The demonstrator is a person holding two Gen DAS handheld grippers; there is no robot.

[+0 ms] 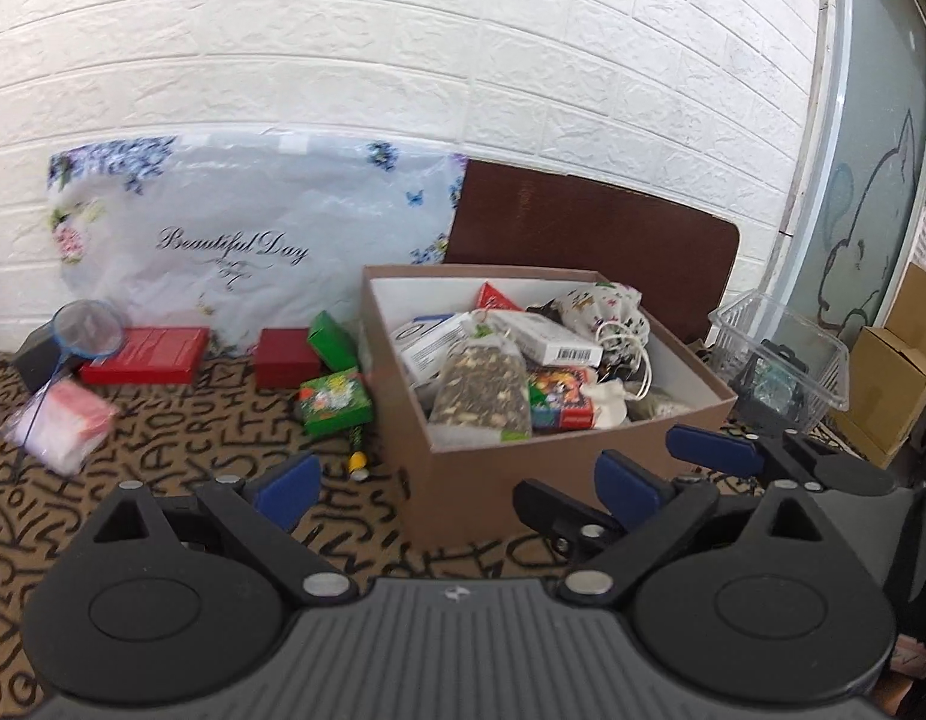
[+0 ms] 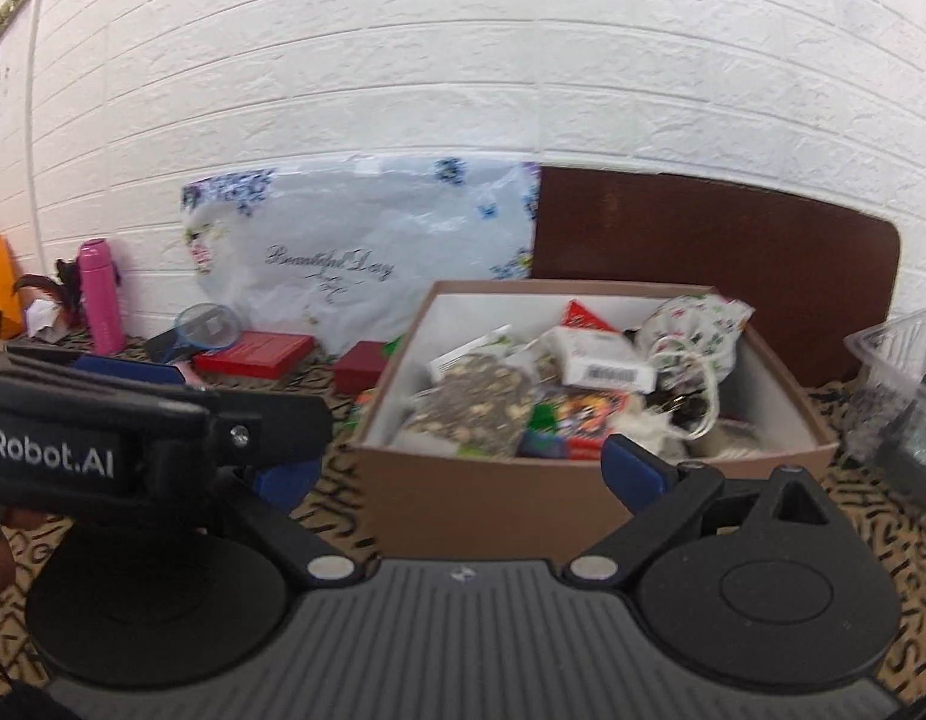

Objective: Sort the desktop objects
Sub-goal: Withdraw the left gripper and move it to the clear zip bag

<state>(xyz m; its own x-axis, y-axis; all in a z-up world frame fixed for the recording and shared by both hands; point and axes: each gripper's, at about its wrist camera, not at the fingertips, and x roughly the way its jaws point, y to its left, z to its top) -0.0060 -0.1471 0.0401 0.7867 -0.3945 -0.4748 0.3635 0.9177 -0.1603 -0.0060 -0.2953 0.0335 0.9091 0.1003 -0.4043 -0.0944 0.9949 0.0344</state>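
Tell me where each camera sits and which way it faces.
Left wrist: on the left gripper, facing the cardboard box and wall; its open jaws and the right gripper show.
Right wrist: on the right gripper, facing the same box; open jaws, left gripper at left.
Shared: box, floral bag, brown board.

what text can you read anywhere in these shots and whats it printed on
"Beautiful Day": script on the white floral plastic bag leaning on the wall.
"Robot.AI": white label on the left hand-held gripper, first letters cut off.
Barcode on the white box in the cardboard box: digits too small.
Tablecloth lettering: jumbled letters, no readable words.
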